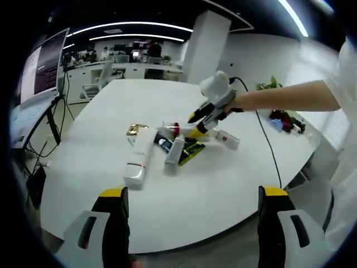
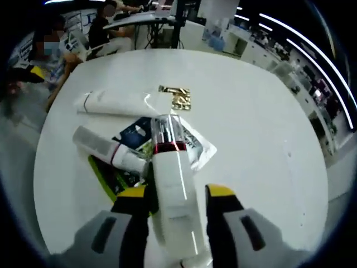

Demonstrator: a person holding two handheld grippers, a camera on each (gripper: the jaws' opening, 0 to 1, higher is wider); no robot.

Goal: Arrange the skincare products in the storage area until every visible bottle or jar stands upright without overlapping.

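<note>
Skincare products lie in a heap at the middle of the round white table (image 1: pixel 223 190). Among them are a large white tube (image 1: pixel 139 159), a gold sachet (image 1: pixel 135 129), a slim white bottle (image 1: pixel 174 151) and a green packet (image 1: pixel 192 151). My left gripper (image 1: pixel 192 209) hangs open over the near table edge, well short of the heap. My right gripper (image 1: pixel 199 127) reaches into the heap from the right. In its own view the right gripper (image 2: pixel 177 194) is shut on a white bottle with a red band and clear cap (image 2: pixel 170 167), which lies flat. Beside it lie a second banded bottle (image 2: pixel 109 149), the white tube (image 2: pixel 120 103) and the gold sachet (image 2: pixel 175 96).
A monitor on a stand (image 1: pixel 42 70) is off the table's left side. A plant and red items (image 1: pixel 284 120) sit at the right edge, and a black cable (image 1: pixel 269 148) trails across the table. Seated people (image 2: pixel 106 25) are at desks beyond.
</note>
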